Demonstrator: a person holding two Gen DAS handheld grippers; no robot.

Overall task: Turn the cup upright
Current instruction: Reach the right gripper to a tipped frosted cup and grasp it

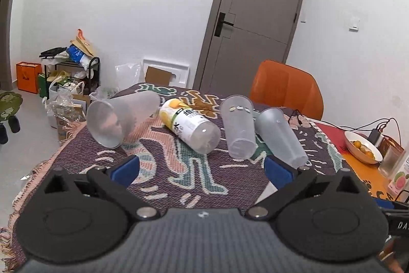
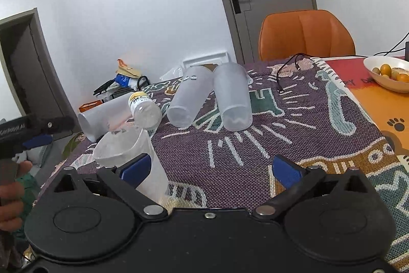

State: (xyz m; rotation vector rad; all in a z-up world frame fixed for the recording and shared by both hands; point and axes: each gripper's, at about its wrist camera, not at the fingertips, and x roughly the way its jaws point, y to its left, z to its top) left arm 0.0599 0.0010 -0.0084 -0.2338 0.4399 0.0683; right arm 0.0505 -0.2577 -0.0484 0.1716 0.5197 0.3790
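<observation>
Three frosted cups lie on their sides on the blanket ahead of the right gripper, beside a toppled bottle. One cup stands upright against that gripper's left finger, outside the spread, empty jaws. Left gripper likewise spread, holding nothing.

The left gripper is wide open over a woven blanket, with nothing between its blue fingers. Three frosted cups and a juice bottle lie on their sides ahead.
</observation>
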